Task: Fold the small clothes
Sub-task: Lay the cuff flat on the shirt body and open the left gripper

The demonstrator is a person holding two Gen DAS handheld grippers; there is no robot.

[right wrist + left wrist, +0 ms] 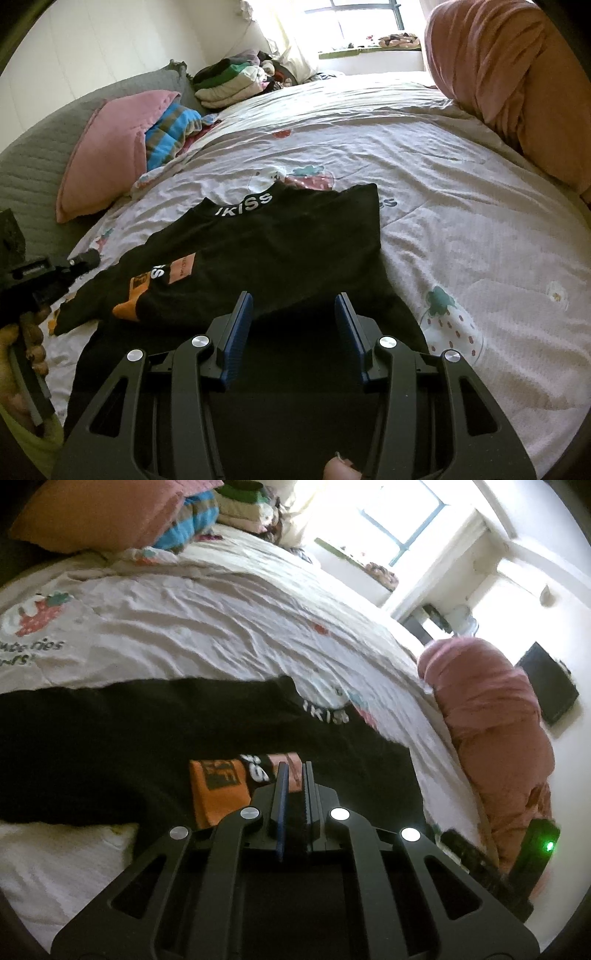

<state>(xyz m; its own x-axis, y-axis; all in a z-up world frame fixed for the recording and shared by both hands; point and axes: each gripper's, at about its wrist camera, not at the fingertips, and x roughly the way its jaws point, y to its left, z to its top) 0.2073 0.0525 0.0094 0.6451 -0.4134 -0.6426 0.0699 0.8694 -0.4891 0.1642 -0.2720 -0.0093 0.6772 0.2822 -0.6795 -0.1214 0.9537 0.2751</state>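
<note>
Left wrist view shows the left gripper [293, 766] nearly closed, apparently pinching the black shirt [147, 731] on the bedsheet [221, 602] just ahead. The right gripper [293, 299] hovers wide apart over the shirt's near edge. Judging by this, a side fold is underway; next it should pinch that hem.

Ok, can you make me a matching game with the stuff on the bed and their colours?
Things:
1. T-shirt
2. Pillow
3. Big rolled quilt
4. Right gripper pads

Colours or looks:
A. blue
B. pink, against the grey headboard
C. black with white letters
D. salmon-pink, at the far edge of the bed

Pairs: 1-C, 2-B, 3-D, 4-A
</note>
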